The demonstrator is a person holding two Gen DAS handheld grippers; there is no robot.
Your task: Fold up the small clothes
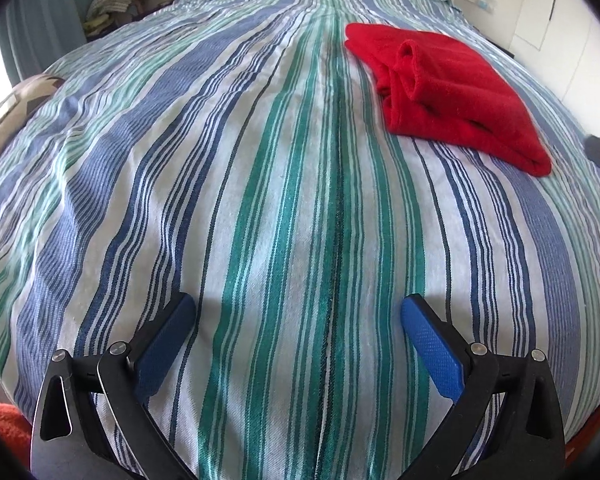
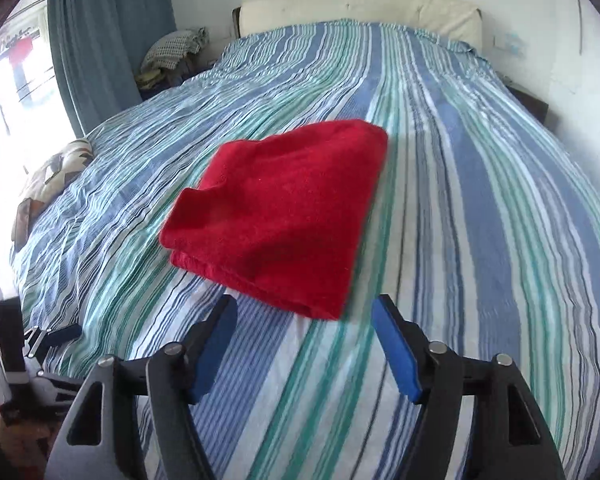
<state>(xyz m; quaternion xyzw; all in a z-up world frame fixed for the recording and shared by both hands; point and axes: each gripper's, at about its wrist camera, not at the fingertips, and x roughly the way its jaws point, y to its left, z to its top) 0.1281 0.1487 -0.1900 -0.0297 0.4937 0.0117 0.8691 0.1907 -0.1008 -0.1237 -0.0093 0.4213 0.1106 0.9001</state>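
Risk w/ both claws apart & empty, right claw [image 2: 304, 312] just short of folded red garment [image 2: 284, 208] on striped bed [image 2: 480, 240], left claw [image 1: 296, 312] well apart over bare cover: snagging near corner, top layer dragged off, fold undone.

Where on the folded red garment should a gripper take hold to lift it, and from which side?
Probably the near corner of the red garment, approached by the right gripper from the bed's foot: there the stacked layers end in a thick edge facing its open jaws.
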